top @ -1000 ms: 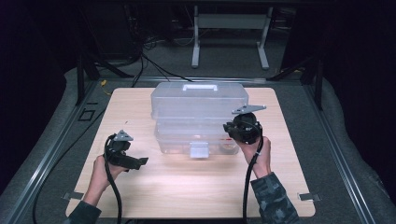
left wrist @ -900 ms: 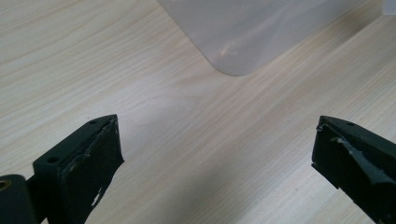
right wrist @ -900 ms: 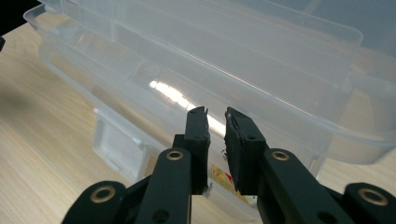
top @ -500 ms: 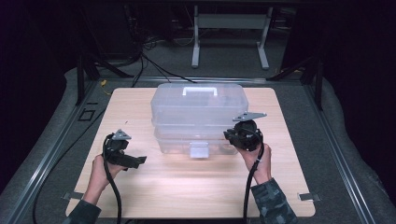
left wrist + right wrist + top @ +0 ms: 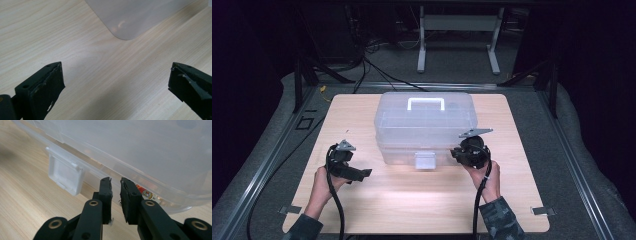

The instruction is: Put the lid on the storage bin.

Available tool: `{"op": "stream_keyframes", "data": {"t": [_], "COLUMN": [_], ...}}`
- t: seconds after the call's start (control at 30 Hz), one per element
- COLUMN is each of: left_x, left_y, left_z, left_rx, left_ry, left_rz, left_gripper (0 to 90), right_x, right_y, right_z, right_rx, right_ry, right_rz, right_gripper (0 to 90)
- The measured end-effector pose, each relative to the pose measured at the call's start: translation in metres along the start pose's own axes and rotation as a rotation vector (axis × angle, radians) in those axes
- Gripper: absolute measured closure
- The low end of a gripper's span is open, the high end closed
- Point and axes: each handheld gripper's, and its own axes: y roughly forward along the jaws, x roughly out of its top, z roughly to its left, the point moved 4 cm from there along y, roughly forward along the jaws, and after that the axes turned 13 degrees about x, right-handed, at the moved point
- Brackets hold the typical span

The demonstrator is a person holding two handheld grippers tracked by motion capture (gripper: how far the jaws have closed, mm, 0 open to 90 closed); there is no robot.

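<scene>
On the wooden table [image 5: 362, 115] the clear storage box [image 5: 426, 120] sits mid-board, its front latch [image 5: 65, 173] still down, so opening hasn't begun, I'd judge. My right gripper [image 5: 115, 186], jaws pressed together and empty, is near that latch; my left gripper [image 5: 115, 75] waits spread wide.

No text, number or brand can be read in any of the views. In the right gripper view a small red and yellow label [image 5: 144, 192] is seen through the wall of the clear plastic box [image 5: 140, 150], close above the table, but its print is too small and blurred to be read. On the white latch [image 5: 65, 177] of the box no marking is seen. On the wooden table [image 5: 422, 200] no sign is seen.
</scene>
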Motion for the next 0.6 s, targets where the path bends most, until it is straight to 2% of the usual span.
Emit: {"op": "stream_keyframes", "data": {"t": [0.17,0.27,0.33,0.5,0.6], "left_x": [0.0,-0.002,-0.004,-0.012,-0.017], "left_y": [0.001,0.0,-0.001,-0.007,-0.012], "left_z": [0.003,0.004,0.006,0.013,0.016], "left_rx": [0.012,0.018,0.029,0.053,0.083], "left_ry": [-0.002,-0.007,-0.008,-0.02,-0.02], "left_rz": [0.006,0.01,0.01,0.009,0.012], "left_gripper": [0.2,0.1,0.1,0.1,0.1], "right_x": [-0.003,-0.003,-0.005,-0.02,-0.034], "right_y": [-0.001,-0.007,-0.011,-0.023,-0.031], "right_z": [0.003,0.004,0.004,0.001,-0.006], "right_rx": [-0.005,-0.023,-0.016,-0.041,-0.061], "right_ry": [-0.003,-0.016,-0.012,-0.013,0.003], "right_rz": [0.01,0.009,0.01,0.019,0.025], "right_gripper": [78.8,78.4,78.3,76.6,72.2]}}
